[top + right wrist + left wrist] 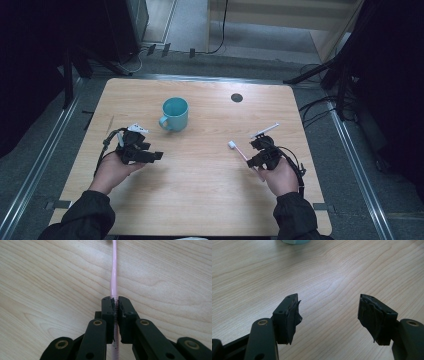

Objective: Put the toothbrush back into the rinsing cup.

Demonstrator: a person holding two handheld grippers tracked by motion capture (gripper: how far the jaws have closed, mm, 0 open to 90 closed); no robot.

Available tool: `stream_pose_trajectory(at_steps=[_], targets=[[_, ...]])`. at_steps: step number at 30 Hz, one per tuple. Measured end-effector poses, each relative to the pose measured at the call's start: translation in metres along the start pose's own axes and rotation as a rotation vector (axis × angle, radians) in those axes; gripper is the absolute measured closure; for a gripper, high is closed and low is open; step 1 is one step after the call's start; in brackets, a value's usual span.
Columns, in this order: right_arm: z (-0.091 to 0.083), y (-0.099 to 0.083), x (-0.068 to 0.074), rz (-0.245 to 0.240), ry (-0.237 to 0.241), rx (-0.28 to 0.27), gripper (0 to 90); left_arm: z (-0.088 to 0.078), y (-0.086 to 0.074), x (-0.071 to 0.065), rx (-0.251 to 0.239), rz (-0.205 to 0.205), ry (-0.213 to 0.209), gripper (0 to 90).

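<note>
Toothbrush (245, 153), pink-handled with a white head, sits clamped in the right hand-held gripper (261, 153), its jaws closed tight on the thin handle partway along, with the head pointing out over the worktop (210, 200) toward the left. It looks light, slim and fairly stiff, though the smooth narrow plastic could likely twist or slip in a loose hold, so a firm grip on the straight middle of the handle seems best. The left hand-held gripper (150, 156) has its jaws spread wide apart with nothing between them, low over bare wood. One teal mug (175, 114) stands upright beyond it, handle toward the person; it is probably hard, heavier and breakable. Count: one toothbrush, one mug, two hand-held grippers.
</note>
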State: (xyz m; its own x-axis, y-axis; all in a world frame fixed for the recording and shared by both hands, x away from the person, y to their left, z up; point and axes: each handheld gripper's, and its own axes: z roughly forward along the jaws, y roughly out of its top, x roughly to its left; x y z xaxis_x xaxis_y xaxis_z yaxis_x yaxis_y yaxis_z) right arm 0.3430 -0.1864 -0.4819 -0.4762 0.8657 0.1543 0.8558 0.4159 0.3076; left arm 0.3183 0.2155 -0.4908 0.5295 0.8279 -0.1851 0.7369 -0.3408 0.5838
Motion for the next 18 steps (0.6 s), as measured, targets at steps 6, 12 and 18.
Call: stream_pose_trajectory(at_steps=[6,12,18], targets=[[-0.003,0.0,0.0,-0.004,0.01,-0.018,85.0,0.0,0.0,0.0,-0.004,0.0,0.004,33.4],[-0.011,0.002,0.001,-0.002,0.024,-0.058,85.0,0.0,0.0,0.0,-0.002,-0.001,0.001,33.4],[-0.02,0.003,0.002,-0.046,0.026,-0.151,85.0,-0.001,0.0,0.001,-0.003,-0.001,0.003,33.4]])
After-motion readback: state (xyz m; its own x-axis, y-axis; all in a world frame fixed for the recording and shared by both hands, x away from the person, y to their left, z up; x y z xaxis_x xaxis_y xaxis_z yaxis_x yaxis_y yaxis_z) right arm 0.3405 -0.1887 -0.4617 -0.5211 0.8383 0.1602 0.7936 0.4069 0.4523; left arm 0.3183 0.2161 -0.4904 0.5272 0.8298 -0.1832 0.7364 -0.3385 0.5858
